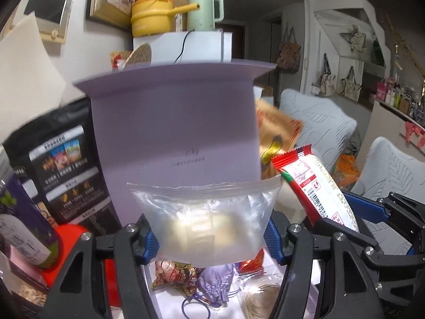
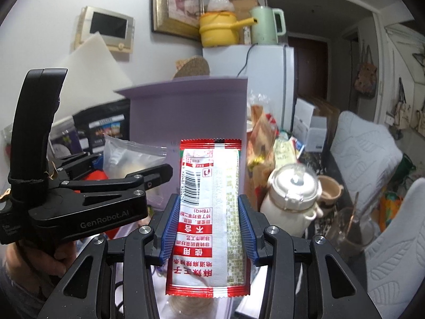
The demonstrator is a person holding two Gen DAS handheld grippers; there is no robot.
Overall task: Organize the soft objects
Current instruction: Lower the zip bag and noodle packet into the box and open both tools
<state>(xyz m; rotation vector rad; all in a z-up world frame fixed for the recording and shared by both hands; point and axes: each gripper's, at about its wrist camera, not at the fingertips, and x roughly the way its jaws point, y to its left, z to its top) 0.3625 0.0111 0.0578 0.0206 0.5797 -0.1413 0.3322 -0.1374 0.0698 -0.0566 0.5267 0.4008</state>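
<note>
L wrist view: left gripper (image 1: 211, 235) had its blue-padded fingers (image 1: 150, 242) closed on a clear zip bag (image 1: 204, 212) w/ pale yellowish contents; bag sat centre-low in frame, both pads pressed on its sides. Behind the bag, a lilac box lid (image 1: 172, 122) stood upright, filling mid-frame. Below the bag, lower centre, the lit interior of the lilac box showed a lilac drawstring pouch (image 1: 216, 283), a gold-red foil wrapper (image 1: 175, 273) just left of it, and a pale fuzzy item (image 1: 261, 300) at lower right; identity of the latter cannot tell. Right side of frame: red-white snack packet (image 1: 316, 186), tilted, its lower end between the right gripper's blue pads.

R wrist view: right gripper (image 2: 208, 228) had its fingers (image 2: 170, 228) closed on the same red-white snack packet (image 2: 209, 212), held lengthwise at centre, print upside-down, barcode toward the top. Left gripper (image 2: 127, 183) appeared at left-centre, carrying the zip bag (image 2: 127, 156), w/ a hand (image 2: 53, 263) on its handle at lower left. Lilac lid (image 2: 186, 111) upright behind the packet. Right of centre, a white lidded jar (image 2: 289, 196) stood on the cluttered bench. Upper centre: yellow pot (image 2: 219, 30) and green kettle (image 2: 265, 25) atop a white fridge (image 2: 268, 79).
</note>
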